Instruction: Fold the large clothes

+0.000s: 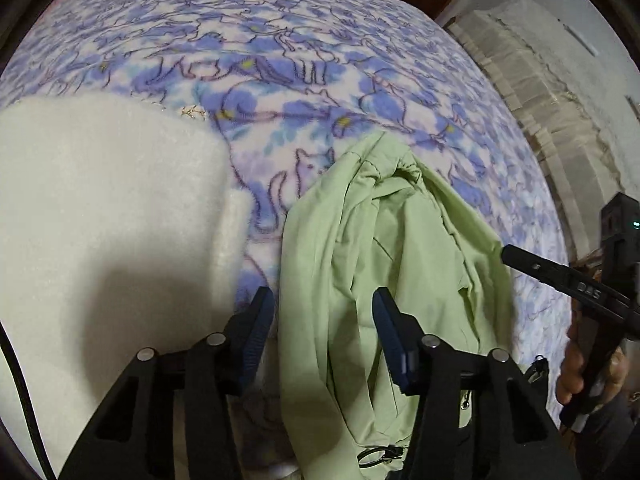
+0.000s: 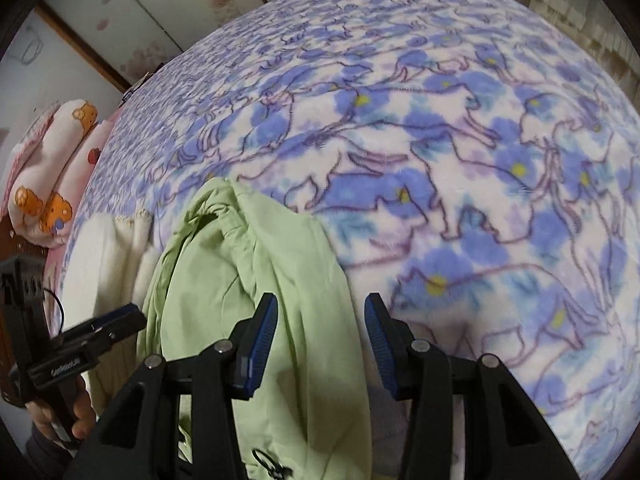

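- Nearest us, our left gripper [image 1: 323, 306] stands partly open, its jaws straddling the near left edge of the light green garment [image 1: 384, 264]; we see cloth between the pads but cannot tell that they press on it
- Our right gripper [image 2: 321, 314] is also partly open, its left pad over the garment's right edge and its right pad over bare blanket; we judge it holds nothing
- The garment lies in a rumpled lengthwise heap running from 6 o'clock toward 12 in both wrist views, with a zipper pull [image 1: 378, 455] at its near end; we judge it bunched, not folded, so spreading and every fold are left
- At 9 o'clock, just beside it, rests a cream fleece piece [image 1: 108, 208]
- Farther out, the blue cat-and-flower blanket [image 2: 460, 152] covers the bed, with a bear-print pillow [image 2: 52, 168] at the far left
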{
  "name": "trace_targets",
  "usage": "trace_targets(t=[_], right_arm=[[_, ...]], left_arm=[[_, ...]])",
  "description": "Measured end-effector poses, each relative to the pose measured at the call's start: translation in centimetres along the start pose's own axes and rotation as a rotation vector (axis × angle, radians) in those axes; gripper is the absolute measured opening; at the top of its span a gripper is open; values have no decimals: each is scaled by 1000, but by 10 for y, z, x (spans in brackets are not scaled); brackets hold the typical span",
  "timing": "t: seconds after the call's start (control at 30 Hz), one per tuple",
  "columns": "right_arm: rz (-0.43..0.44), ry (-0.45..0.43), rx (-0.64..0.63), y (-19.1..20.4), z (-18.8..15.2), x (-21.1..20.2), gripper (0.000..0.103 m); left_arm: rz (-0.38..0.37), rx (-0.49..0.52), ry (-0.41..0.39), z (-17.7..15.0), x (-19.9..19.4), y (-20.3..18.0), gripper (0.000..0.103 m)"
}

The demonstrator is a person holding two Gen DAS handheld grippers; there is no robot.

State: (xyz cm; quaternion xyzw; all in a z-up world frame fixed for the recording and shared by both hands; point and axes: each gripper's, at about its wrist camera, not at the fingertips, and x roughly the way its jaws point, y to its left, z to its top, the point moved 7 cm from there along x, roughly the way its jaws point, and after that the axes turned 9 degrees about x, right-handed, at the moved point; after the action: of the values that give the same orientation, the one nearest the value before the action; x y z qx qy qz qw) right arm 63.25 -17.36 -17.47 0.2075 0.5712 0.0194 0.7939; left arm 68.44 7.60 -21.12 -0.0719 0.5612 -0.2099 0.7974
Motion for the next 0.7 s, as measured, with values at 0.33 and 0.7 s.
trace_targets(t=[0.33,0.7], right_arm=[[-42,49,-6,1,12,33,45],[-12,85,-2,4,10,42,45]], left_arm=[[57,52,82,-2,17,11,24],[32,82,124,-2,22,4,28]])
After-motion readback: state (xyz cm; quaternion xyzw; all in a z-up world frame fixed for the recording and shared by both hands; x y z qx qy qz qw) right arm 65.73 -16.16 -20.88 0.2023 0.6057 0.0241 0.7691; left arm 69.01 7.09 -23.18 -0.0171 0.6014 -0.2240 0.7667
